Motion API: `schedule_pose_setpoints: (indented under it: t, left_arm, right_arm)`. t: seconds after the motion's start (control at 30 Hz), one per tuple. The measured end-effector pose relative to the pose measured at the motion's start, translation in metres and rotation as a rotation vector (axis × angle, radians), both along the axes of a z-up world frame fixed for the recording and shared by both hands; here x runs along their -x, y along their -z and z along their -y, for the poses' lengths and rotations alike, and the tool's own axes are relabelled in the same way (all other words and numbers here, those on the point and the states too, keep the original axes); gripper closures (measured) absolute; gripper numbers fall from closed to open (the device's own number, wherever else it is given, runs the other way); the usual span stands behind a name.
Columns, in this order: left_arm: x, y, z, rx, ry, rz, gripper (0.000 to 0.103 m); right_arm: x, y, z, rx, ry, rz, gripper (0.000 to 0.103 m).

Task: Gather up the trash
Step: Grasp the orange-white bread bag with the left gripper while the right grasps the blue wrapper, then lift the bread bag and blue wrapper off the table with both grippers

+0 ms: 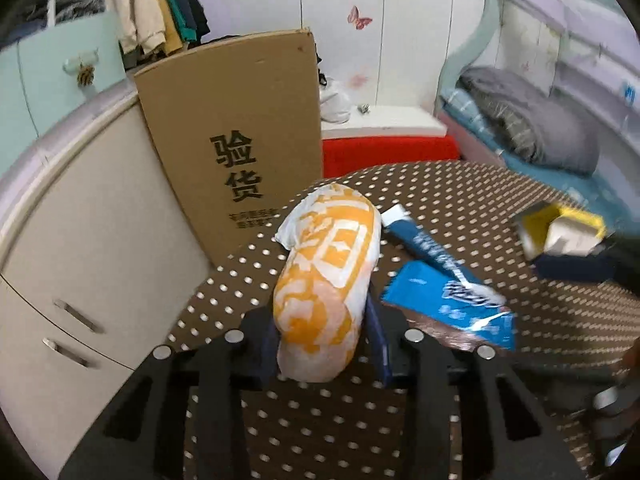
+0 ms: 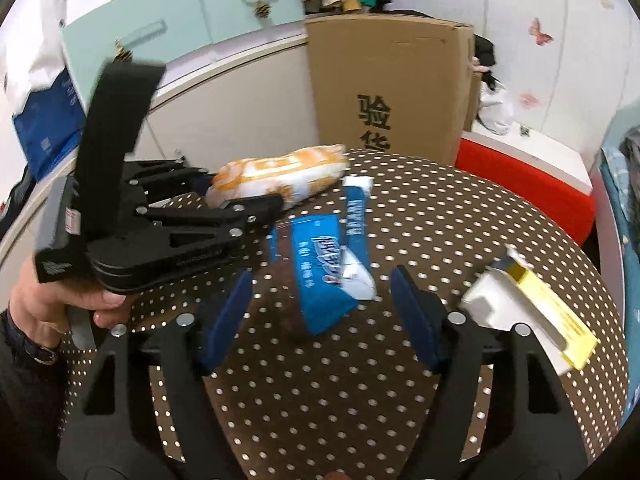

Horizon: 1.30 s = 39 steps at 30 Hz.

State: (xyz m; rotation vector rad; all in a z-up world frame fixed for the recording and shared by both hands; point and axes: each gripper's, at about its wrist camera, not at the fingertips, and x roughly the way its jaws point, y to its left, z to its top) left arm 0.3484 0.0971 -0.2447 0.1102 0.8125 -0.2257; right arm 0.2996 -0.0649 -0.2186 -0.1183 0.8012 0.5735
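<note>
Brown polka-dot tabletop (image 2: 440, 208), cardboard box (image 2: 388, 84) at 12 o'clock. Left gripper (image 1: 324, 344) clenched on orange-and-white wrapper (image 1: 328, 276). Right gripper (image 2: 320, 320) released, straddling blue wrapper (image 2: 320, 276) without pad contact. Yellow-and-white carton (image 2: 532, 312) at 3 o'clock.

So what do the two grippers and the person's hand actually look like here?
Both grippers are black plastic with slotted arms, silver pivot bolts and dark blue finger pads. The left gripper carries a black upright block on top, small white lettering and a sticker on its side. The left hand shows a dark sleeve and a dark wristband.
</note>
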Motion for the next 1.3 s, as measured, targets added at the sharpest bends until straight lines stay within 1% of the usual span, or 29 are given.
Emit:
schedule_pose_setpoints:
  t: [0.07, 0.17, 0.23, 0.3, 0.33, 0.37, 0.47, 0.53, 0.63, 0.7, 0.8, 0.9, 0.97, 1.13, 1.27, 1.3]
  left_arm:
    - [0.005, 0.001, -0.001, 0.009, -0.019, 0.001, 0.066]
    - [0.021, -0.001, -0.011, 0.042, -0.068, 0.004, 0.067]
    - [0.031, -0.004, -0.020, 0.072, -0.102, 0.010, 0.067]
    - [0.047, -0.007, -0.028, 0.095, -0.150, 0.021, 0.067]
    - [0.054, -0.007, -0.031, 0.108, -0.164, 0.024, 0.067]
    - [0.062, -0.008, -0.034, 0.124, -0.180, 0.027, 0.067]
    - [0.084, -0.008, -0.037, 0.146, -0.218, 0.038, 0.067]
    - [0.097, -0.008, -0.038, 0.167, -0.233, 0.043, 0.067]
    - [0.118, -0.013, -0.036, 0.185, -0.254, 0.058, 0.067]
    - [0.132, -0.017, -0.035, 0.196, -0.264, 0.069, 0.067]
    - [0.149, -0.021, -0.032, 0.201, -0.272, 0.084, 0.067]
    - [0.162, -0.028, -0.028, 0.227, -0.277, 0.103, 0.067]
    - [0.171, -0.034, -0.022, 0.241, -0.275, 0.122, 0.067]
    - [0.184, -0.050, 0.006, 0.261, -0.238, 0.163, 0.067]
    - [0.192, -0.065, 0.034, 0.278, -0.191, 0.194, 0.067]
    - [0.194, -0.069, 0.043, 0.281, -0.176, 0.204, 0.067]
  right_arm:
    - [0.001, 0.004, -0.008, 0.018, -0.024, -0.003, 0.041]
    - [0.000, 0.005, -0.018, 0.031, -0.033, 0.011, 0.042]
    - [-0.004, 0.009, -0.024, 0.050, -0.037, 0.005, 0.048]
    - [-0.008, 0.015, -0.030, 0.092, -0.027, 0.005, 0.060]
    - [-0.009, 0.020, -0.034, 0.137, -0.012, 0.014, 0.061]
    - [-0.010, 0.022, -0.035, 0.154, -0.008, 0.009, 0.065]
    - [-0.008, 0.021, -0.034, 0.129, -0.018, 0.005, 0.069]
    - [-0.004, 0.020, -0.034, 0.124, -0.028, 0.007, 0.070]
    - [0.001, 0.014, -0.023, 0.067, -0.031, -0.007, 0.070]
    - [0.004, 0.007, -0.013, 0.009, -0.035, -0.031, 0.070]
    - [0.011, -0.003, -0.002, -0.027, -0.042, -0.039, 0.070]
    - [0.025, -0.014, 0.015, -0.084, -0.052, -0.053, 0.070]
    - [0.039, -0.023, 0.029, -0.120, -0.055, -0.043, 0.070]
    - [0.070, -0.051, 0.076, -0.256, -0.040, -0.004, 0.070]
    - [0.095, -0.073, 0.120, -0.345, 0.006, 0.054, 0.070]
    - [0.102, -0.079, 0.135, -0.365, 0.032, 0.074, 0.070]
